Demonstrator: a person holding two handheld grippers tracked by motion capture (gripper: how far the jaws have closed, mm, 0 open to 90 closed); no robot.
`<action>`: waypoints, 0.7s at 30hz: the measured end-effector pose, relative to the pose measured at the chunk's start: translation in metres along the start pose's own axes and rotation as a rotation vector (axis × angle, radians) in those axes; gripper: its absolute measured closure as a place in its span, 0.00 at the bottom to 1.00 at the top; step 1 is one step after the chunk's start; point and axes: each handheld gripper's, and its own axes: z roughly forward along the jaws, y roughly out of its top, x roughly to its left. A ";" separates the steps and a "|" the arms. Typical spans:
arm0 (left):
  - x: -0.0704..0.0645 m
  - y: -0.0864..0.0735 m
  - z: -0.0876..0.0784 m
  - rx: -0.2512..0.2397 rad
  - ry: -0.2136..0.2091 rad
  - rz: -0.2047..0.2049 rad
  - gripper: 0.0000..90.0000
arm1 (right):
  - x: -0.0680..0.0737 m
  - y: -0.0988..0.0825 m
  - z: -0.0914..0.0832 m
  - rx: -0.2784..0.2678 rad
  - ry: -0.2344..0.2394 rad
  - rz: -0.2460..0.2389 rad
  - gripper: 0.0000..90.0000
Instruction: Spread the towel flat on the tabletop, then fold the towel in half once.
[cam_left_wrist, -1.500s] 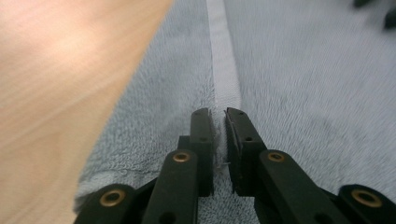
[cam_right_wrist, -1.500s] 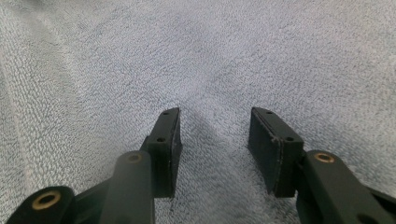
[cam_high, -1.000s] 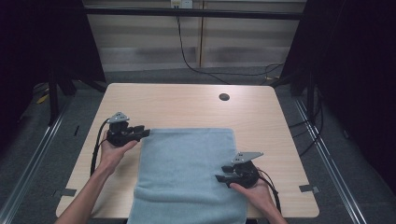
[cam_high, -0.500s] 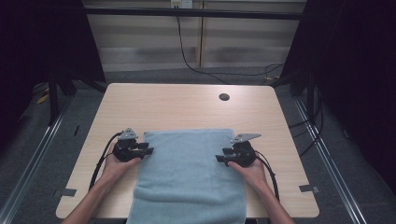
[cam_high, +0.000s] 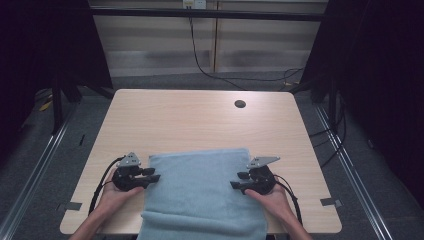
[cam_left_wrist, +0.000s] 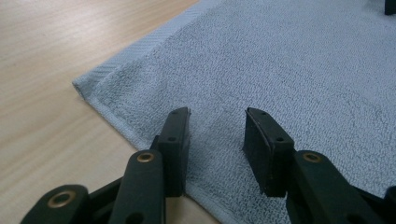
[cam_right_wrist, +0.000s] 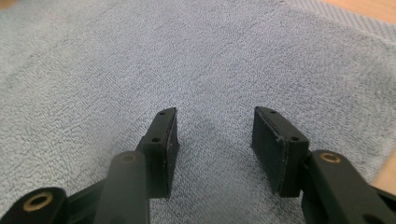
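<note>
Both grippers gape empty over the towel at lower centre; a hole marks the table beyond; the left gripper view shows the hem.

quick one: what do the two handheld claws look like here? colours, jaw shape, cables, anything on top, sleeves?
Left claw and right claw: black bodies, each topped by a grey three-cornered plate, each trailing a black cable. Jaws are flat black rectangular pads with small screw holes, on black links with brass-coloured pivots. Forearms are bare; no sleeves or gloves in view.
</note>
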 end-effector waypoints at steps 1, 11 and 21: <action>-0.002 -0.001 -0.001 -0.001 -0.005 -0.001 0.68 | 0.001 -0.002 -0.001 -0.005 0.023 0.011 0.56; 0.000 -0.001 0.000 -0.005 -0.027 -0.005 0.65 | -0.035 0.022 -0.013 -0.070 -0.069 0.046 0.49; 0.003 0.007 -0.001 -0.013 -0.028 -0.020 0.58 | -0.070 0.040 0.008 -0.068 -0.140 0.044 0.50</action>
